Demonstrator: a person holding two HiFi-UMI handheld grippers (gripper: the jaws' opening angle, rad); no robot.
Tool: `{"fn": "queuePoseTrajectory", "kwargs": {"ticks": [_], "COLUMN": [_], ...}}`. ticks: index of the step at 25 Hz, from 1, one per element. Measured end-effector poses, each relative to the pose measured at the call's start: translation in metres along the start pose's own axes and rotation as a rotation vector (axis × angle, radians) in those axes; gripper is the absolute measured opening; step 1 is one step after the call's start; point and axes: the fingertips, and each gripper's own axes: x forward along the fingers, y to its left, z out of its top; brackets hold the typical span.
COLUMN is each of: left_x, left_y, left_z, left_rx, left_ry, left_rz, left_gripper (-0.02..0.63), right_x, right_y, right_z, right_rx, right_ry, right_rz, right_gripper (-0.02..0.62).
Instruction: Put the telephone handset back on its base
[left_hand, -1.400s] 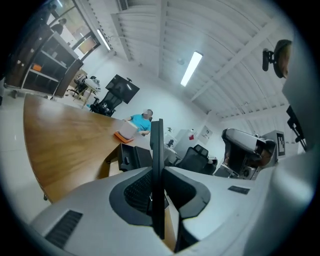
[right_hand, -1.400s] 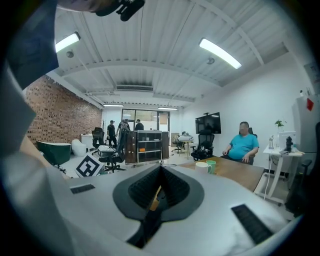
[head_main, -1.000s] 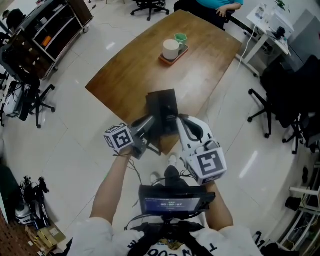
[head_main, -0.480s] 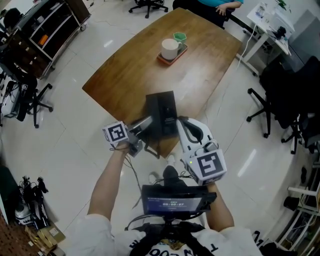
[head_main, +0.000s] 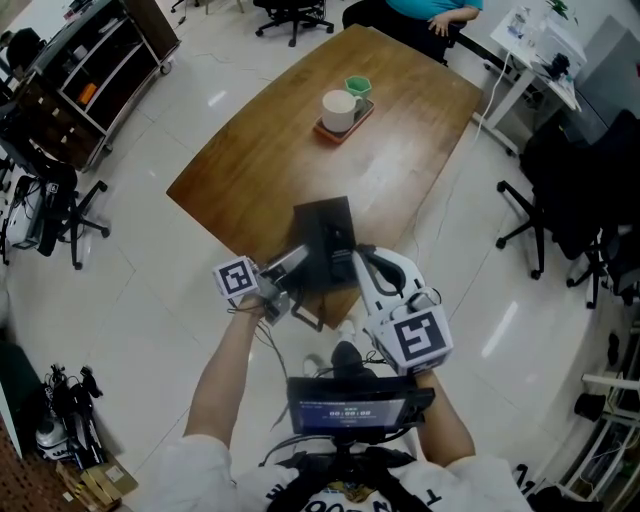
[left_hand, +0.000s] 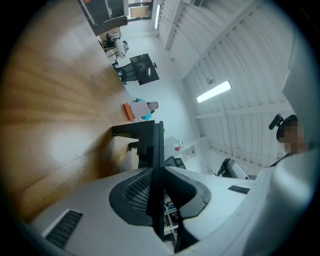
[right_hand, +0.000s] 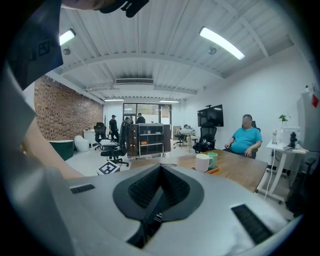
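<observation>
**Telephone Gripped at Table's Edge**

A black telephone (head_main: 325, 235) is sitting at the near end of a brown wooden table (head_main: 255, 150), where the left gripper (left_hand: 156, 169) is reaching in level and pinching a thin black edge of it (from above, handset and base are merging into one dark shape). The white right gripper (right_hand: 160, 169) is hovering just beside the telephone, its tongs pressed together on nothing. A white ceramic mug (head_main: 338, 108) and a green cup (head_main: 359, 83) are standing on an orange tray (head_main: 328, 129) farther along the table.

Left claw (head_main: 300, 263) — lower, rolled slightly
</observation>
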Motion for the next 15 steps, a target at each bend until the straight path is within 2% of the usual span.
{"fn": "queuePoseTrajectory", "kwargs": {"ticks": [5,11,14,15], "left_x": [0.0012,0.0005,0.0014,0.0015], "left_y": [0.0008,0.0063,0.0048,0.0041], "left_z": [0.0028,0.0023,0.0036,0.0042], "left_rx": [-0.029,-0.034,-0.058,-0.061], "left_ry": [0.002,0.017,0.005,0.000], "left_rz": [-0.013,0.016,0.003,0.000], "left_gripper": [0.066,0.069,0.134,0.135], "right_x": [0.0015,0.0015,0.0010,0.0008], "right_y": [0.0002,0.0016,0.0022,0.0025], "right_z": [0.0017,0.0024,0.0016,0.0017], "right_rx": [0.002,0.004,0.005,0.006], "right_ry": [0.000,-0.010,-0.014,-0.015], "right_rz": [0.007,0.016,0.018,0.019], "right_gripper": [-0.002,-0.002,-0.002,-0.002]}}
